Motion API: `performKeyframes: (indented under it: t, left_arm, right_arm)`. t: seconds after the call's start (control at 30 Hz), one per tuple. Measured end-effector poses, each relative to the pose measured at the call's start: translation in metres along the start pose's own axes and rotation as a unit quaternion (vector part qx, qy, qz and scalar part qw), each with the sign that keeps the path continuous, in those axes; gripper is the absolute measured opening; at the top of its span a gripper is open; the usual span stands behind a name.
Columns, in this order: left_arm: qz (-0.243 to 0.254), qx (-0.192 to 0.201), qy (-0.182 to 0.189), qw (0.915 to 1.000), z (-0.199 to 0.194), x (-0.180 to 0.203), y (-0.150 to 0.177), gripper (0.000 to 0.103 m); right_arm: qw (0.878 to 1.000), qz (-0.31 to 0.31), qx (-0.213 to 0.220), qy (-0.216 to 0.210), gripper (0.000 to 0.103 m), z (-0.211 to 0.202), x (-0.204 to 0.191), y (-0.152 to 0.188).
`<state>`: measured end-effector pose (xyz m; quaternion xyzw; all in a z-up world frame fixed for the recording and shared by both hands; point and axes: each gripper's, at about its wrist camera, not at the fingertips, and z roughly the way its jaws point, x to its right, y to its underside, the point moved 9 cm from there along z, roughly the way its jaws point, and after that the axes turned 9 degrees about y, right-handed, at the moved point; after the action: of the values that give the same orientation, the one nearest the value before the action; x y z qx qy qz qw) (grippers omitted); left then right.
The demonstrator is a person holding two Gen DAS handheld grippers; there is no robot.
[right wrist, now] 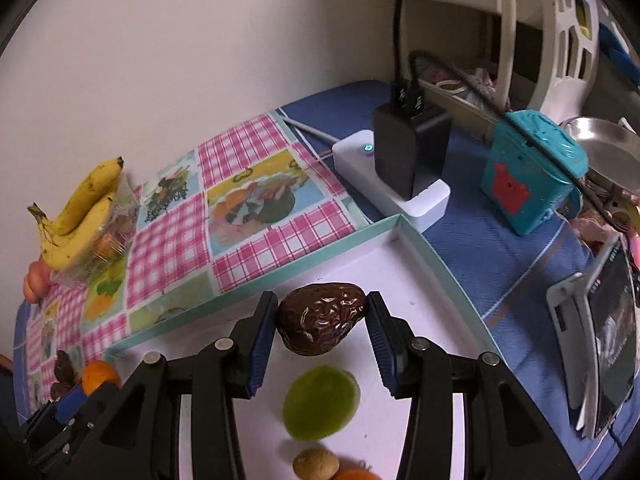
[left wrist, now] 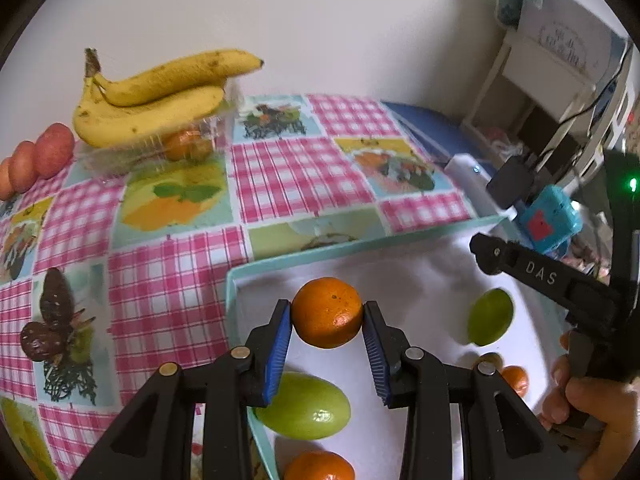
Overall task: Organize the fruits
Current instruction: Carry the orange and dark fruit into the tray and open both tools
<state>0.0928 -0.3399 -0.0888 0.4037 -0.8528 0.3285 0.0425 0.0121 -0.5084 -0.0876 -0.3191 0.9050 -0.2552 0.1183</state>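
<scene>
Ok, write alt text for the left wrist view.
The left gripper grips an orange above a white tray that holds two green fruits and more oranges. Beyond, on a pink checked tablecloth, bananas lie on a clear container. The right gripper shows at right, held by a hand.

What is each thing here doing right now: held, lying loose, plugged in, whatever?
Left gripper: shut on the orange, above the tray.
Right gripper: shut on the wrinkled dark fruit.
Green fruit: lying loose in the tray.
Bananas: resting on a clear box.
Black charger: plugged into the white power strip.
</scene>
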Motion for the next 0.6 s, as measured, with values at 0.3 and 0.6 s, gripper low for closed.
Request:
performKeyframes:
  t: [0.3, 0.6]
  left_arm:
    - [-0.026, -0.022, -0.001, 0.9994, 0.019, -0.011, 0.01, 0.038]
    - [-0.036, -0.035, 0.005, 0.9987, 0.006, -0.006, 0.011, 0.04]
  right_arm:
    - [1.0, -0.009, -0.029, 0.005, 0.047, 0.027, -0.003, 0.014]
    - [0.999, -0.008, -0.034, 0.005, 0.05, 0.017, -0.006, 0.012]
